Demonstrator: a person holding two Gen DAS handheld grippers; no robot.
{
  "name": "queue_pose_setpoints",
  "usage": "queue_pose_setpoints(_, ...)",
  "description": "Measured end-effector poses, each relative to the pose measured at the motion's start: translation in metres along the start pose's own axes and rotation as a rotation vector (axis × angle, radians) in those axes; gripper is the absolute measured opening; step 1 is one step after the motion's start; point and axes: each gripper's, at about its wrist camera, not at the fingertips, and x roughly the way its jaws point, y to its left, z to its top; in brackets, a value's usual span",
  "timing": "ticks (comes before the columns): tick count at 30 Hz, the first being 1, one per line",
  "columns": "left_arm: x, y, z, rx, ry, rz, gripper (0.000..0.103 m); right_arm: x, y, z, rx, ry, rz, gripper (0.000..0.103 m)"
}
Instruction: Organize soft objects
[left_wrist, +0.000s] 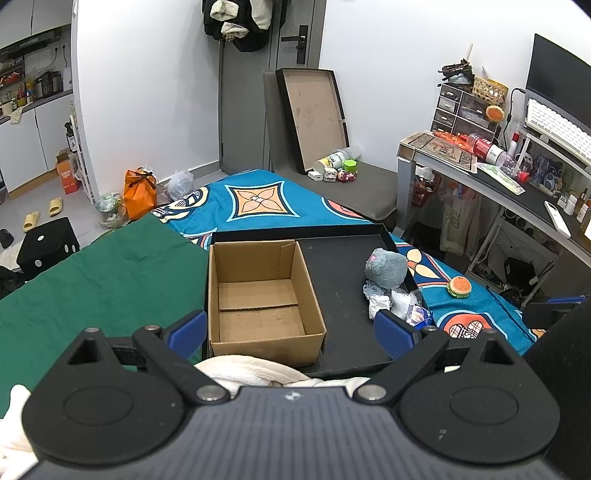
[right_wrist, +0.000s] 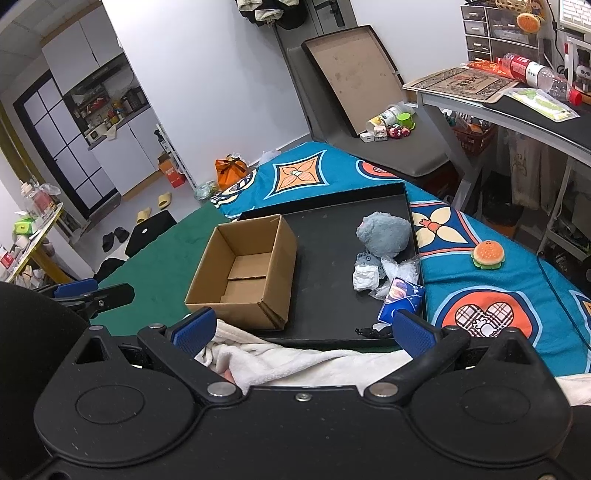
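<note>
An empty brown cardboard box (left_wrist: 260, 295) (right_wrist: 243, 273) stands on the left half of a black tray (left_wrist: 340, 291) (right_wrist: 325, 258) on the bed. At the tray's right side sits a grey plush (left_wrist: 386, 267) (right_wrist: 384, 234) beside crumpled white wrappers (left_wrist: 380, 304) (right_wrist: 365, 277) and a blue packet (right_wrist: 400, 302). A burger-shaped plush (left_wrist: 459, 286) (right_wrist: 488, 253) lies on the blue blanket, right of the tray. My left gripper (left_wrist: 291, 330) is open in front of the box. My right gripper (right_wrist: 303, 330) is open too, over a cream fleece cloth (right_wrist: 280, 360) (left_wrist: 251, 367).
A green cloth (left_wrist: 96, 280) covers the bed's left part, a patterned blue blanket (left_wrist: 266, 199) the rest. A desk (left_wrist: 491, 177) with clutter stands at the right. A second tray (left_wrist: 314, 114) leans against the far wall. The other gripper's tip (right_wrist: 92, 295) shows at left.
</note>
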Motion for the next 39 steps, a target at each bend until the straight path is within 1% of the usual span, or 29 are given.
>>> queue_pose_setpoints(8,-0.002,0.003,0.003,-0.007,0.000,-0.013,0.096,0.000,-0.001,-0.001,-0.007,-0.011,0.008,0.103)
queue_pose_setpoints(11,0.001,0.004,0.003,-0.006,0.000,-0.016,0.096,0.001,0.000,-0.002,-0.027,-0.017,-0.016,0.103)
queue_pose_setpoints(14,0.003,0.006,0.002,-0.013,0.001,-0.014,0.096,0.003,-0.004,-0.002,-0.009,-0.021,-0.004,0.103)
queue_pose_setpoints(19,0.010,0.010,0.002,-0.027,0.009,-0.010,0.096,0.008,-0.011,-0.001,0.004,-0.010,-0.016,0.103)
queue_pose_setpoints(30,0.031,0.020,0.000,-0.050,0.039,0.027,0.096,0.029,-0.030,-0.006,0.032,0.026,-0.046,0.103)
queue_pose_setpoints(34,0.041,0.021,-0.001,-0.042,0.048,0.044,0.096,0.040,-0.039,-0.009,0.052,0.036,-0.021,0.103)
queue_pose_setpoints(39,0.056,0.024,-0.003,-0.044,0.067,0.059,0.096,0.056,-0.051,-0.010,0.078,0.059,-0.025,0.103)
